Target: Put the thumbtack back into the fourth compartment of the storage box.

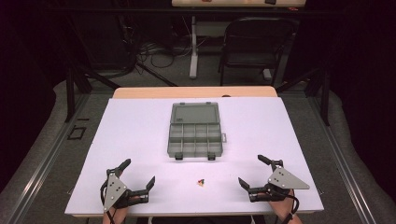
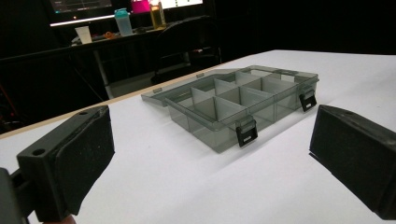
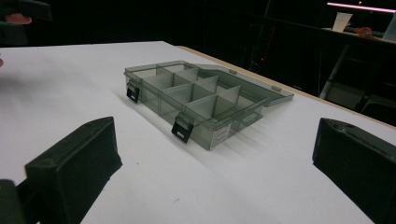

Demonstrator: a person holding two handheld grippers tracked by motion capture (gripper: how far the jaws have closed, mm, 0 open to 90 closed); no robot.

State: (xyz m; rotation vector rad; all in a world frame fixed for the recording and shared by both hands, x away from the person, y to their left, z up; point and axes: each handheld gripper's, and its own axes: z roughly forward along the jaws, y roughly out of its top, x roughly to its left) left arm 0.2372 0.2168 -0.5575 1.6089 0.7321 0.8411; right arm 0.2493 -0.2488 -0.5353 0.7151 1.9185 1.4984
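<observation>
Pieces (image 1: pixel 201 182), a tiny coloured cluster, lie on the white board (image 1: pixel 135 140) between the left gripper (image 1: pixel 139 174) and the right gripper (image 1: pixel 249 171), near its front edge and well apart from the open grey box (image 1: pixel 194 131) at mid-board. Both grippers rest wide open and empty, so nothing seems begun; the next move likely calls for a fine pinch on a piece, then a carry to a compartment. Beyond the board stand a black chair (image 1: pixel 254 44), cables and a dark room.
</observation>
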